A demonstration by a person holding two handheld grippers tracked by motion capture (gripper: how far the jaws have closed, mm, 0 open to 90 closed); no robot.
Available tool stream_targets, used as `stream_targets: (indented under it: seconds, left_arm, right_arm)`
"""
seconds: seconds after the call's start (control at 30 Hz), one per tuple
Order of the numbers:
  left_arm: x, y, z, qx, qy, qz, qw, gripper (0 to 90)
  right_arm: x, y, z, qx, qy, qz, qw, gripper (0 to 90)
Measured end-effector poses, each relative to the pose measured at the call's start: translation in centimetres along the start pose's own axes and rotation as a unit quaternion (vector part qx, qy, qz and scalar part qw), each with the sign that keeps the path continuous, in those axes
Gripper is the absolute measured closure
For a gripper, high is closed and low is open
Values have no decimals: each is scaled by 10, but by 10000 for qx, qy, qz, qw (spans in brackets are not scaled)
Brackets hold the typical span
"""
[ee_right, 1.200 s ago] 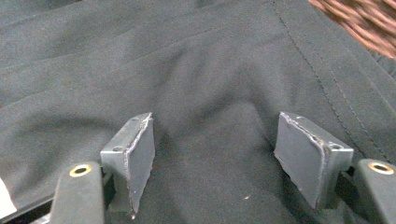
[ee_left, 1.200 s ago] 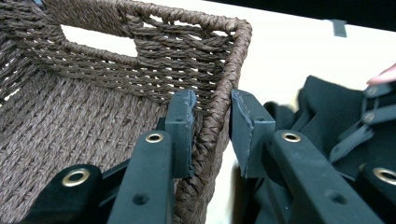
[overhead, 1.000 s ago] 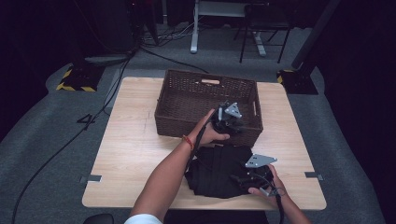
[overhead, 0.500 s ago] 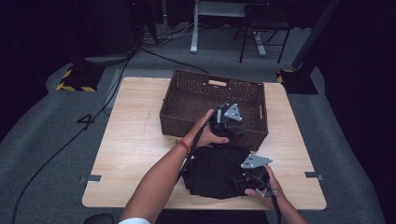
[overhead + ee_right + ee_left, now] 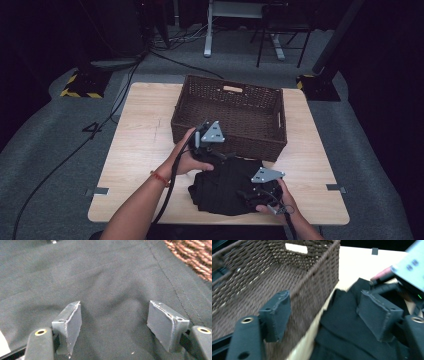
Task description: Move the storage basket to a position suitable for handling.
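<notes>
My left gripper (image 5: 214, 150) has swung left off the folded black cloth garment (image 5: 227, 187), its jaws just opening, nothing between them. My right gripper (image 5: 113, 326) hovers part-open over the fabric, gripping nothing. I judge that the next move is gripping the garment and lifting it into the brown wicker basket (image 5: 230, 117).

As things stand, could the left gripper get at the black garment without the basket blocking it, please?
Probably yes. The left gripper, whose fingers have just been opening with nothing between them, hangs beside the wicker basket, right at the black garment. The basket wall stands to one side, not in the way.

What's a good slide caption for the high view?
Both grippers open over black cloth beside a wicker basket.
</notes>
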State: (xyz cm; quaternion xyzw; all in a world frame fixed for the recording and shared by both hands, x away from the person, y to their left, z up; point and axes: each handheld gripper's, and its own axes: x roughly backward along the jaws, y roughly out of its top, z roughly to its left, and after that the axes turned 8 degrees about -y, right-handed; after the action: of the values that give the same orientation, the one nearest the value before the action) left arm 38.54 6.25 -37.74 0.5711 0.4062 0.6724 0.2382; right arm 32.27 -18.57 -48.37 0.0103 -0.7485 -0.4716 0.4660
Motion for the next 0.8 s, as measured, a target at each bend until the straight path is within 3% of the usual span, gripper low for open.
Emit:
stream_targets:
  seconds: [0.03,0.1,0.13,0.2,0.33,0.47,0.53,0.7,0.8]
  left_arm:
    - [7,-11,-9,45,54,48,10000,223]
    - [10,-17,-14,43,100,101,9999,217]
    - [12,-30,-22,77,143,192,9997,212]
    - [13,-36,-25,97,165,245,9995,206]
    - [4,-66,-41,394,253,500,9977,205]
    - [-6,-81,-51,581,139,605,9964,191]
    - [-15,-93,-58,729,-12,716,9948,193]
    - [-20,-105,-62,925,-41,637,9937,187]
    - [-18,-111,-62,970,-14,691,9929,186]
  right_arm:
    - [3,1,-1,1,15,-42,10000,279]
    - [5,2,-2,1,30,-61,10000,276]
    - [12,2,-5,1,26,-117,9999,269]
    - [19,2,-8,-18,11,-183,9998,263]
    - [40,-3,-19,-123,-199,-357,9991,247]
    - [55,-13,-31,-102,-365,-367,9986,220]
    - [65,-28,-47,-276,-463,-326,9980,198]
    - [60,-47,-58,-433,-461,-93,9980,181]
    - [46,-55,-66,-783,-161,-8,9968,162]
